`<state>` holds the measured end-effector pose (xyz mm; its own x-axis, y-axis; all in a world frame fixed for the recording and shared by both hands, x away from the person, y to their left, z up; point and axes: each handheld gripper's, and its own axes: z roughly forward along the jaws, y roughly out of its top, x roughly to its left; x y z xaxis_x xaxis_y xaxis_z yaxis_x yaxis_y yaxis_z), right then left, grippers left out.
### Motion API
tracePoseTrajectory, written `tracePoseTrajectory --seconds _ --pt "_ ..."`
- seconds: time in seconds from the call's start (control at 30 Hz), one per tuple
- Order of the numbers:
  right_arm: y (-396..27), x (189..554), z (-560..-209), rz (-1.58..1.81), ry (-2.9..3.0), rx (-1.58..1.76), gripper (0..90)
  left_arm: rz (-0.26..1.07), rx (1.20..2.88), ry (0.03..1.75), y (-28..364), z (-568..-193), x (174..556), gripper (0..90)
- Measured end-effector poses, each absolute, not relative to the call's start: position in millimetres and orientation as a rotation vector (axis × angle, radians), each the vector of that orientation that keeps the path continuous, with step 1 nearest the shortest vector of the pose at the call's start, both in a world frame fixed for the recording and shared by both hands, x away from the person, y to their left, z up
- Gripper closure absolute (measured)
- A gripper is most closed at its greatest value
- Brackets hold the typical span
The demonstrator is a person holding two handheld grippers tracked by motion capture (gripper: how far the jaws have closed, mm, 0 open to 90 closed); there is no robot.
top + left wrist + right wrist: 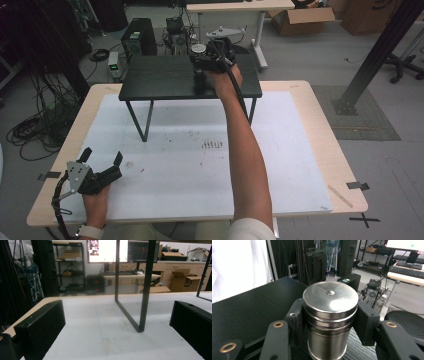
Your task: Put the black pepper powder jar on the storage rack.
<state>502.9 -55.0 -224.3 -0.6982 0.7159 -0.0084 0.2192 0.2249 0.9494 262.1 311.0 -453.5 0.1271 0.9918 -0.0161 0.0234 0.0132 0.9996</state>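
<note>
Gripping a steel can on the black stand

Clamping the can from both sides, the right gripper holds it upright at the far edge of the stand, near the middle of that edge. Its lid is on. The left gripper rests well in front of the stand, at the near left of the white mat, jaws apart around nothing.

Lab or tech workroom. Far side: computer tower, power supply, cable tangles on grey floor. Monitors and keyboard on far desk, metal shelving, cardboard boxes. Black aluminium frame post at right. Tape marks on floor.
</note>
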Motion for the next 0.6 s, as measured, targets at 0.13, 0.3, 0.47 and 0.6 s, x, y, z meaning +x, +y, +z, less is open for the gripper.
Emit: tracePoseTrajectory --seconds 0.13,0.3,0.47,0.6 --pt "-52.4 505.6 -228.7 1.463 2.075 0.873 49.1 1.093 1.271 1.138 311.0 -453.5 262.0 0.5" --pt "-49.6 506.1 -228.7 1.453 2.095 0.858 49.1 1.093 1.273 1.138 311.0 -453.5 262.1 0.5" --pt "-48.4 507.1 -228.6 1.44 2.122 0.853 48.8 1.094 1.273 1.138 311.1 -453.5 262.0 0.5" --pt "-48.5 508.7 -228.6 1.445 2.13 0.866 46.3 1.093 1.272 1.138 311.0 -453.5 262.1 0.5"
